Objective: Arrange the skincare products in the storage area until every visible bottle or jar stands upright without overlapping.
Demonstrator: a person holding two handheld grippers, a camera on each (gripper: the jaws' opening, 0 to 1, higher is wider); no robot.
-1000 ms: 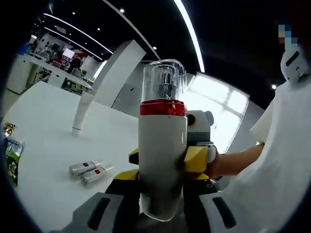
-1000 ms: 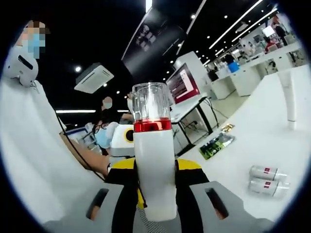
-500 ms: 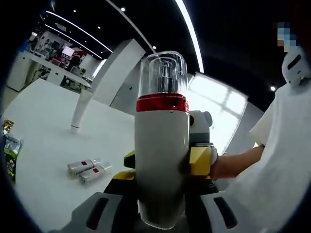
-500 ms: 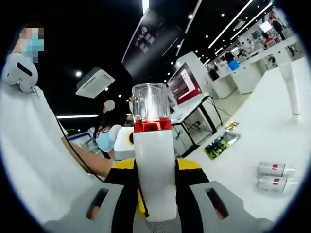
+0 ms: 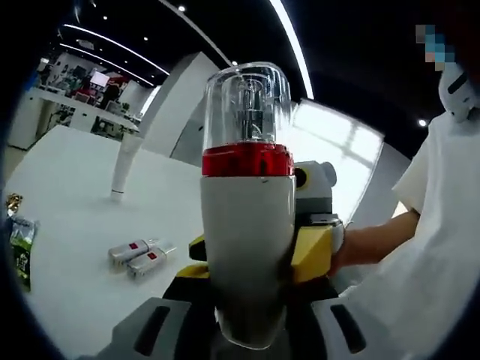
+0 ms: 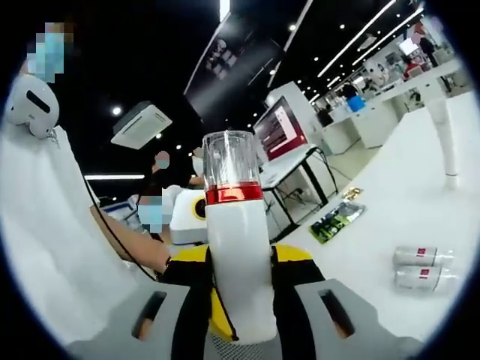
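Though blurred close up: white bottle [image 5: 247, 255], red-banded, clear-capped, pinched by both grippers' fingers [image 6: 300, 262].

Left gripper view: very close behind a white pump bottle [image 5: 246, 247], facing the person's white sleeve [image 5: 442, 247]. Right gripper view: opposite side of the same bottle [image 6: 238, 262], equally close. Shared: the bottle, white surface [image 5: 75, 217] [image 6: 405, 217], two lying tubes [image 5: 139, 255] [image 6: 420, 268].
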